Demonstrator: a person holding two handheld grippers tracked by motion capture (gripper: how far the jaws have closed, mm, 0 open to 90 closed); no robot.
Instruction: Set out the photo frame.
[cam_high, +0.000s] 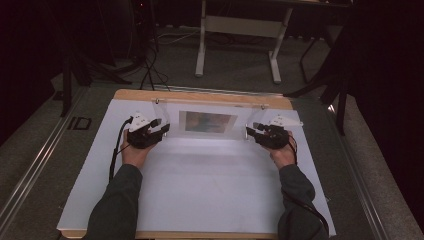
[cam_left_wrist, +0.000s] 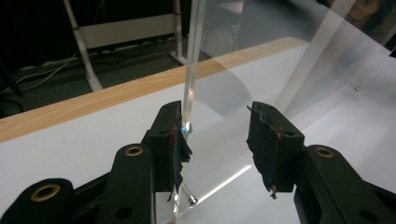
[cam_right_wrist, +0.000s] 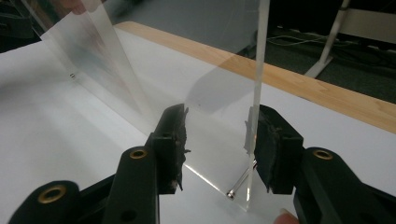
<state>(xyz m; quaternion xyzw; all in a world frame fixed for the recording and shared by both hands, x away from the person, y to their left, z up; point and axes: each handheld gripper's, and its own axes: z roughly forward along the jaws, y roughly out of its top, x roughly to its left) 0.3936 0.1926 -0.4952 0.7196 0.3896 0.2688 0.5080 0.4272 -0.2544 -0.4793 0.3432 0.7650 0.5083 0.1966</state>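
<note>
A clear acrylic picture stand (cam_high: 172, 114) stands upright across the far middle of the white table top (cam_high: 210, 185), with a dim picture (cam_high: 207, 122) in its centre. My left gripper (cam_high: 162, 127) is at the stand's left end and my right gripper (cam_high: 251, 129) at its right end. In the left gripper view the upright sheet's edge (cam_left_wrist: 189, 88) lies against the left pad of my left gripper (cam_left_wrist: 217, 126), and the other pad stands apart. In the right gripper view the sheet edge (cam_right_wrist: 257, 79) sits by the right pad of my right gripper (cam_right_wrist: 215, 128). A slanted sheet (cam_right_wrist: 98, 60) leans behind.
The table's wooden far edge (cam_high: 200, 95) runs just behind the stand. Small metal screws (cam_left_wrist: 192, 200) hold the sheets at the bottom corners. Beyond the table a white desk frame (cam_high: 202, 45) stands on the dark floor, with cables (cam_high: 150, 70) lying to its left.
</note>
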